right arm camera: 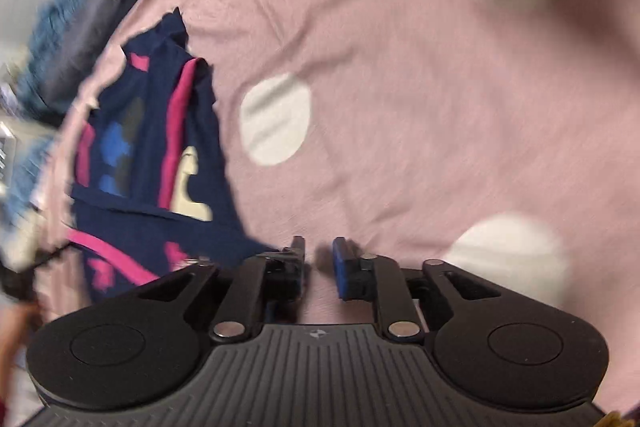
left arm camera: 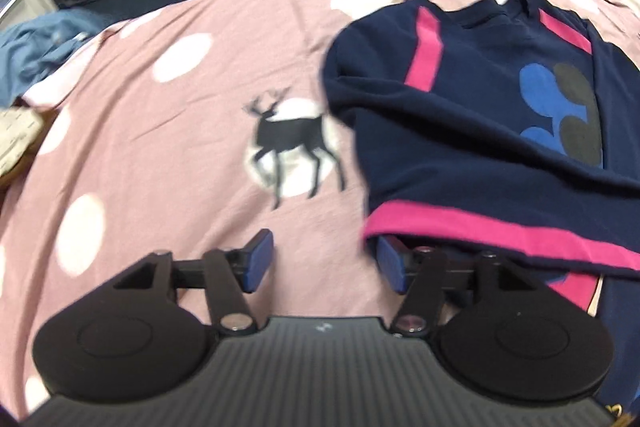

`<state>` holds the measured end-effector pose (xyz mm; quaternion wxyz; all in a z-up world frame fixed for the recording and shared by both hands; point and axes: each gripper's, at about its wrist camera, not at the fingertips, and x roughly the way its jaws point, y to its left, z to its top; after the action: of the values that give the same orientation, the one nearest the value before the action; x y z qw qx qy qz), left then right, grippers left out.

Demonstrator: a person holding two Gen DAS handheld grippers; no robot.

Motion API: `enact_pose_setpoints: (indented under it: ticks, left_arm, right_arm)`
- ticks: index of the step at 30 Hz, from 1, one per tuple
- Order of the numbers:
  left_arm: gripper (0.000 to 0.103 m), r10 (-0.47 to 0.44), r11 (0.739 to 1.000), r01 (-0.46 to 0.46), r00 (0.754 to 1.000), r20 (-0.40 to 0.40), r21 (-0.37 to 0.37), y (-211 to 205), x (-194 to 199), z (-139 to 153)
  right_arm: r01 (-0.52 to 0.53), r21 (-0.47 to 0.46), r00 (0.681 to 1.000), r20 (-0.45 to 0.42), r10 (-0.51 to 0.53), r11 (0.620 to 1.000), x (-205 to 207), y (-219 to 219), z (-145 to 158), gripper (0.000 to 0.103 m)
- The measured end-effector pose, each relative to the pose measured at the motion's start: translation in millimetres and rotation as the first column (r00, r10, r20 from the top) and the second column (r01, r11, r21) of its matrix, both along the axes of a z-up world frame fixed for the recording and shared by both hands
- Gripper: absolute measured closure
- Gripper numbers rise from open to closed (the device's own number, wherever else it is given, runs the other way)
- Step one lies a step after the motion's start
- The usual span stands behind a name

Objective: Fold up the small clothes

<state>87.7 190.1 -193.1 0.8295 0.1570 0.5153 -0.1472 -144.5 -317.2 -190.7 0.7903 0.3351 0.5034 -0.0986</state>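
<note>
Over the bedspread (left arm camera: 160, 147), both tongs (left arm camera: 326, 267) tilt steeply downward.

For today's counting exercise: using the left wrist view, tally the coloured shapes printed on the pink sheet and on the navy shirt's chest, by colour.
Black deer on the sheet: 1
Blue blob on the shirt: 1
Dark grey blob: 1
White dots, whole or partly visible: about 10
Total: about 13

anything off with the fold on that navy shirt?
The navy shirt is folded unevenly: its pink-banded hem runs slanted and rumpled, draped over one finger of the open left gripper. The right gripper is open, holding nothing.
</note>
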Motion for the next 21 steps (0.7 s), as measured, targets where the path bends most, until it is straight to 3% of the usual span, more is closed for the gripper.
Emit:
enact_pose_setpoints:
  ticks: [2,4,8,12,15,17,21]
  left_arm:
    - [0.046,0.046,0.999,-0.047,0.999,0.021,0.024,10.2,-7.0,9.5]
    - [0.046,0.092,0.996,-0.091,0.995,0.044,-0.011,18.3,-14.3,21.3]
    - [0.04,0.116,0.983,-0.105,0.991,0.065,-0.151,10.4,-25.0,39.0]
    - [0.039,0.03,0.987,-0.014,0.995,0.095,-0.162,-29.1,-23.9,36.9]
    - [0.039,-0.024,0.99,0.034,0.997,0.075,-0.134,-52.4,-15.6,16.8]
    - [0.04,-0.044,0.996,0.047,0.998,0.034,-0.081,-60.4,-10.5,-3.1]
    - [0.038,-0.05,0.993,0.053,0.998,0.039,-0.108,-54.8,-13.0,-19.3]
  right_arm:
    - [-0.099,-0.066,0.993,0.062,0.103,0.993,8.7,7.5,18.9,0.071]
    - [-0.202,-0.079,0.97,0.118,0.211,0.976,29.8,23.2,34.6,0.071]
    - [-0.423,-0.103,0.874,0.215,0.435,0.9,105.4,84.4,51.9,0.064]
    - [-0.615,-0.129,0.725,0.296,0.622,0.778,193.2,170.7,61.5,0.063]
    - [-0.752,-0.186,0.56,0.325,0.762,0.632,249.8,241.5,62.1,0.069]
    - [-0.82,-0.22,0.459,0.3,0.836,0.529,285.5,285.1,54.0,0.072]
    - [-0.895,-0.237,0.34,0.187,0.922,0.378,339.4,348.7,25.4,0.077]
